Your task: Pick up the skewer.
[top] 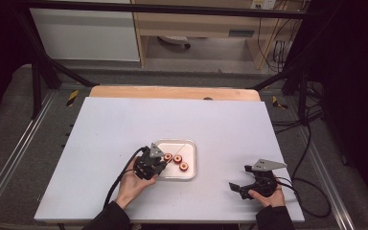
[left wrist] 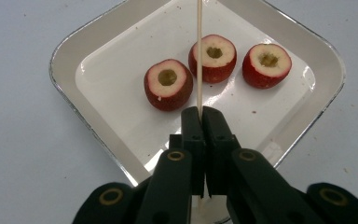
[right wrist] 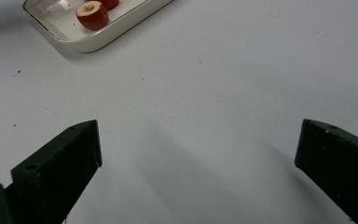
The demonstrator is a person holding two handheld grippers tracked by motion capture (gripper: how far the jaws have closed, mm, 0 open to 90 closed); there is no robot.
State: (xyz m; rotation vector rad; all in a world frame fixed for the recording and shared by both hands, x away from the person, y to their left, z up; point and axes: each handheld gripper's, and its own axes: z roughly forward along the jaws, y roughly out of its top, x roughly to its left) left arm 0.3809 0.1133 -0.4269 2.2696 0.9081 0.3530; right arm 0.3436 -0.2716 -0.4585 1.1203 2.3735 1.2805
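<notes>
A white square tray lies mid-table with three red cored fruits in it: one on the left, one in the middle, one on the right. My left gripper sits at the tray's near left edge, shut on a thin wooden skewer that runs out over the tray between the left and middle fruits. My right gripper rests low over bare table to the right of the tray, jaws wide open, nothing between them. One fruit lies in the tray's near corner.
The white table top has bare room all round the tray. A wooden strip runs along its far edge. Black frame legs and cables stand beyond the table's left and right sides.
</notes>
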